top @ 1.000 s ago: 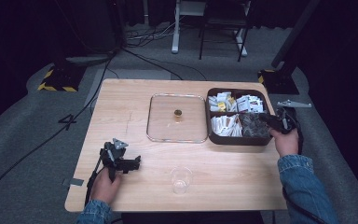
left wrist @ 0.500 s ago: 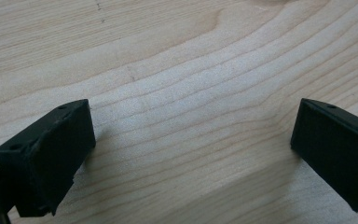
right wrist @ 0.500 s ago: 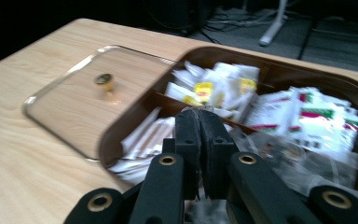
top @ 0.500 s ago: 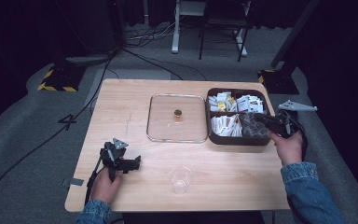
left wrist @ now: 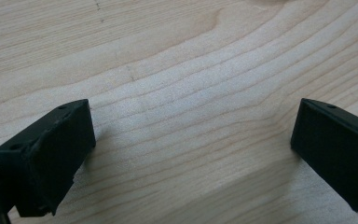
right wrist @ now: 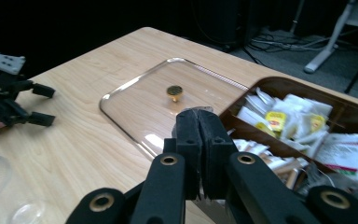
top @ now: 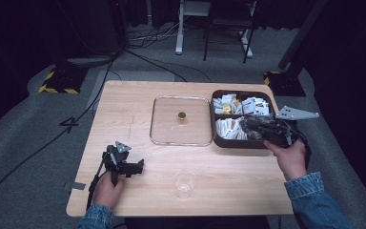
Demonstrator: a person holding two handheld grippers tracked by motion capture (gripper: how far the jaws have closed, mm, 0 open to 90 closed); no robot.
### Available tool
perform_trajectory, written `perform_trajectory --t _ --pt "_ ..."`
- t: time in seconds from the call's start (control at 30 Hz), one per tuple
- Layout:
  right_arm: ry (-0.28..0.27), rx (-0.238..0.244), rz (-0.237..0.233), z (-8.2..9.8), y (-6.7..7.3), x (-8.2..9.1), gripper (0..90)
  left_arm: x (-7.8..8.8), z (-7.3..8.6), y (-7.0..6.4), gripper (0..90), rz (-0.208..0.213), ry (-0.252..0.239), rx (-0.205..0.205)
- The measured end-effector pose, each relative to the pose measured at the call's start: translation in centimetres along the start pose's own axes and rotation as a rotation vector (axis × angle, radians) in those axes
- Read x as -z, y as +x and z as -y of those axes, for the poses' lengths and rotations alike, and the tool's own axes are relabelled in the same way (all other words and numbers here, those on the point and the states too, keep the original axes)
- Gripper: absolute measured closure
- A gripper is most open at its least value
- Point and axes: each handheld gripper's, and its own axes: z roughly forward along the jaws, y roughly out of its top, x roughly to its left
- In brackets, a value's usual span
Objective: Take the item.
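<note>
Since the earlier high views, the right gripper has drawn back from over the brown tray toward the table's right edge and risen slightly; the left gripper has kept its place. In the right gripper view, the right gripper has its jaws pressed together; something thin and pale seems caught between the tips, too little of it visible to identify. Just beyond the tips, at 1 to 3 o'clock, lie the tray's compartments, packed with white sachets and yellow-labelled tea bags. At 11 o'clock lies the clear glass lid, flat on the wooden table, its small brass knob upright. In the high view the lid lies just beside the tray's left wall. A clear plastic cup stands near the table's front edge, at 7 o'clock from the lid. The left gripper rests at the front left of the table, well apart from lid and tray; in the left gripper view, the left gripper has its jaws spread wide over bare wood grain.
</note>
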Motion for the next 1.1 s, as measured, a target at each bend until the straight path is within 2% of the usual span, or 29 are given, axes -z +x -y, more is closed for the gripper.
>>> perform_trajectory --t 0.1,0.13,0.17,0.27,0.3,0.33,0.37,0.4,0.57,0.83,0.93,1.1 --pt "-0.004 0.022 -0.026 -0.4 1.2 -0.2 88.0 0.0 0.0 0.0 0.1 0.001 -0.003 0.0" --pt "-0.004 0.022 -0.026 -0.4 1.2 -0.2 88.0 0.0 0.0 0.0 0.0 0.001 -0.003 0.0" --pt "-0.008 0.041 -0.051 -0.7 2.1 -0.3 88.0 0.1 0.1 0.0 0.1 0.002 0.0 0.0" --pt "-0.011 0.055 -0.087 -1.0 3.3 -0.7 88.0 0.1 0.1 0.0 0.1 0.004 -0.002 -0.001" --pt "-0.011 0.055 -0.087 -1.0 3.3 -0.7 88.0 0.1 0.1 0.0 0.1 0.004 -0.002 -0.001" --pt "-0.01 0.068 -0.11 -1.1 4.1 -0.9 88.0 0.1 0.1 0.0 0.1 0.004 0.0 -0.002" --pt "-0.01 0.068 -0.11 -1.1 4.1 -0.9 88.0 0.1 0.1 0.0 0.1 0.004 0.0 -0.002" --pt "-0.008 0.08 -0.133 -1.2 4.8 -1.2 88.0 0.1 0.1 0.0 0.1 0.003 -0.001 -0.002" --pt "0.003 0.102 -0.185 -1.4 6.6 -1.7 88.1 0.0 0.1 0.0 0.0 0.008 -0.002 -0.004" --pt "0.009 0.12 -0.244 -1.3 8.6 -2.4 88.0 0.0 0.0 0.0 0.1 0.008 -0.001 -0.012" --pt "0.01 0.12 -0.279 -1.2 9.6 -2.9 88.0 0.0 0.0 0.0 0.1 0.009 -0.002 -0.013" --pt "0.018 0.131 -0.303 -1.1 10.6 -3.3 88.0 0.0 0.0 0.0 0.1 0.009 -0.002 -0.013"
